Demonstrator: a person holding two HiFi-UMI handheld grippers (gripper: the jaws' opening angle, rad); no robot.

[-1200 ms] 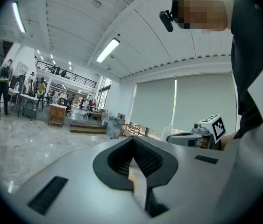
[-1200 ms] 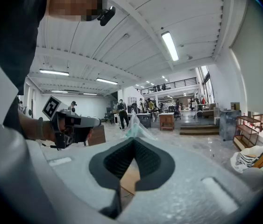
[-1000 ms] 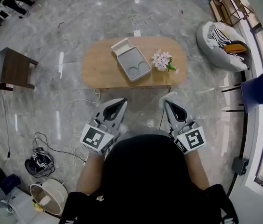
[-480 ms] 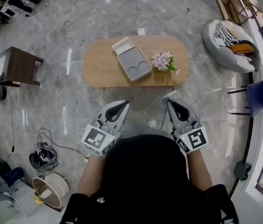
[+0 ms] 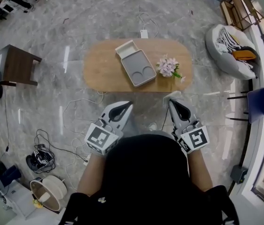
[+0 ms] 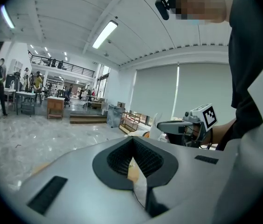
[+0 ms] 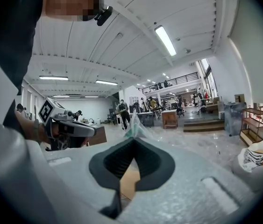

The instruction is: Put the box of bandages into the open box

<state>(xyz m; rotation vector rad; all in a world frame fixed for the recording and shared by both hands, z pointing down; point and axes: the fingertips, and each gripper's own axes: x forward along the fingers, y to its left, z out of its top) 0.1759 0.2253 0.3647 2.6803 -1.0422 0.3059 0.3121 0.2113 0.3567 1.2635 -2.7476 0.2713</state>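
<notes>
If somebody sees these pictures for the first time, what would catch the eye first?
First, the oval wooden table on the marble floor, carrying an open grey box, a small white box beside its far end, and pale flowers to its right. Then, nearer the person, the left gripper and the right gripper, both shut. The right one pinches a pale scrap I cannot identify.
</notes>
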